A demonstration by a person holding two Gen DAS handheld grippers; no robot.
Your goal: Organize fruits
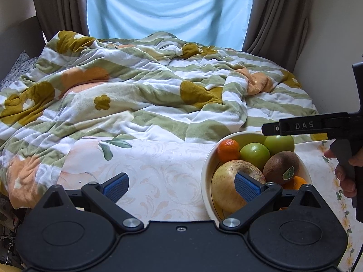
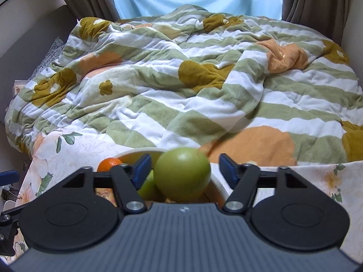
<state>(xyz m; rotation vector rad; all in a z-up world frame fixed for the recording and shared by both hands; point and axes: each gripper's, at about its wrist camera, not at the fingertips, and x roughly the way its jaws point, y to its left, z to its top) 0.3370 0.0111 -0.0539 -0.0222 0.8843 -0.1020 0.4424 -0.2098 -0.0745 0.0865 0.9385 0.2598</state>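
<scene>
**Fruit bowl on bed: both grippers spread**

Covering most of the bed, a striped quilt (image 1: pixel 140 86) lay rumpled. Near its front edge stood the white bowl (image 1: pixel 207 165), holding the fruit. The left gripper (image 1: pixel 181 187) was spread, empty. The right gripper (image 2: pixel 185 166) was spread around, not touching, a green apple (image 2: pixel 182 173).

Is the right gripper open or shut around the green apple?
Open. The right gripper has clear gaps between both blue pads and the green apple, which rests in the bowl.

striped floral blanket (image 1: pixel 136 95), brown curtains (image 1: pixel 276 18)
</scene>
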